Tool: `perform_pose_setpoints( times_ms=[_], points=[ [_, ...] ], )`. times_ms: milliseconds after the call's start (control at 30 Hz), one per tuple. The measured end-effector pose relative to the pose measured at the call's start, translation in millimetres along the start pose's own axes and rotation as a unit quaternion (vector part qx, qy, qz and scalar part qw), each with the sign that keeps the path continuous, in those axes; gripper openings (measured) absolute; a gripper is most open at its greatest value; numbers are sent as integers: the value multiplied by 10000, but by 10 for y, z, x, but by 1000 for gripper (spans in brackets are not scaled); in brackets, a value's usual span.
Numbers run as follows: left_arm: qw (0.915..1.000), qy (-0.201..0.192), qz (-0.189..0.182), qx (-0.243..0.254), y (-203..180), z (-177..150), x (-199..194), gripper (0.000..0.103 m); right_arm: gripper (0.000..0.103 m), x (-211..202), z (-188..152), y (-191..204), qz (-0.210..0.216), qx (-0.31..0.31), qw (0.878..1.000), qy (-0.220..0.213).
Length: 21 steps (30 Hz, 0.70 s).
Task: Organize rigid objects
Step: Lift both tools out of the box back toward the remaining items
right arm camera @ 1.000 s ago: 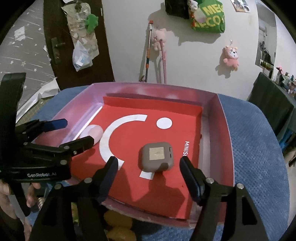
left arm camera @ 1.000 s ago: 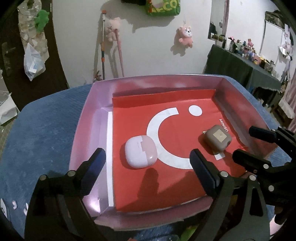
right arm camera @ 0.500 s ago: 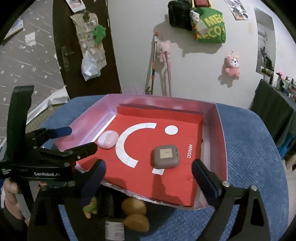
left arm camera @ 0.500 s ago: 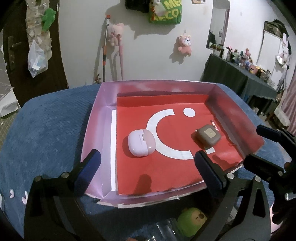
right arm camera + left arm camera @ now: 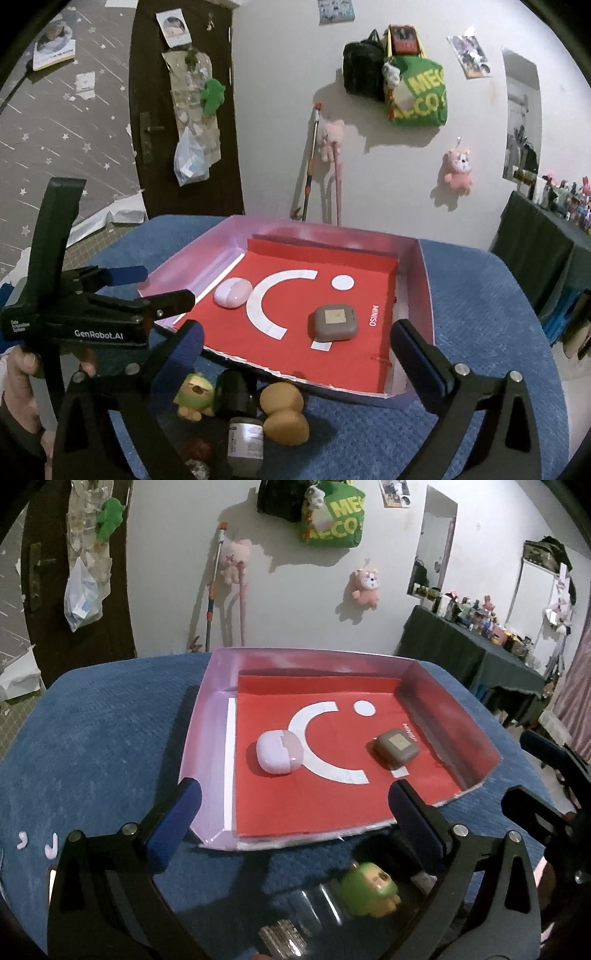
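Observation:
A pink tray (image 5: 207,716) with a red liner sits on a blue cloth. In it lie a pale pink earbud case (image 5: 279,752) on the left and a brown earbud case (image 5: 397,746) on the right; both also show in the right wrist view (image 5: 233,292) (image 5: 334,322). My left gripper (image 5: 293,812) is open and empty, above the tray's near edge. My right gripper (image 5: 295,345) is open and empty, above the near edge by the brown case. In front of the tray lie a green toy figure (image 5: 369,890), a small bottle (image 5: 244,439) and a tan peanut-shaped object (image 5: 283,411).
The blue cloth (image 5: 92,738) covers the surface around the tray. The left gripper's body (image 5: 85,314) shows at the left of the right wrist view. A wall with hung bags and plush toys (image 5: 365,587) stands behind, and a dark cluttered table (image 5: 476,653) at right.
Both grippers have drawn back and up from the tray. The green toy, bottle and tan object in front of the tray have come into view.

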<state>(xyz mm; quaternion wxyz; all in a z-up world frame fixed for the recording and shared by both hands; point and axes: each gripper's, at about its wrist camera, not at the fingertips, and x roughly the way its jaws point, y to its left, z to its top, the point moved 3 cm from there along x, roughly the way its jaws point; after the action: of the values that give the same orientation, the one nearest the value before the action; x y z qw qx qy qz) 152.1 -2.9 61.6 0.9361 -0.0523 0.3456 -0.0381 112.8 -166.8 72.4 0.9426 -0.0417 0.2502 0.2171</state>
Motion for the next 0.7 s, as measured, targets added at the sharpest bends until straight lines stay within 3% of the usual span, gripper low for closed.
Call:
perform_pose_setpoints(
  times_ms=[300, 700],
  points=[
    [9997, -128, 180, 129, -102, -194, -202, 103, 103, -239, -154, 49, -90, 40, 9997, -214],
    [9991, -110, 336, 248, -200, -514, -305, 103, 103, -392, -452, 95, 1, 91, 9998, -158]
  ],
)
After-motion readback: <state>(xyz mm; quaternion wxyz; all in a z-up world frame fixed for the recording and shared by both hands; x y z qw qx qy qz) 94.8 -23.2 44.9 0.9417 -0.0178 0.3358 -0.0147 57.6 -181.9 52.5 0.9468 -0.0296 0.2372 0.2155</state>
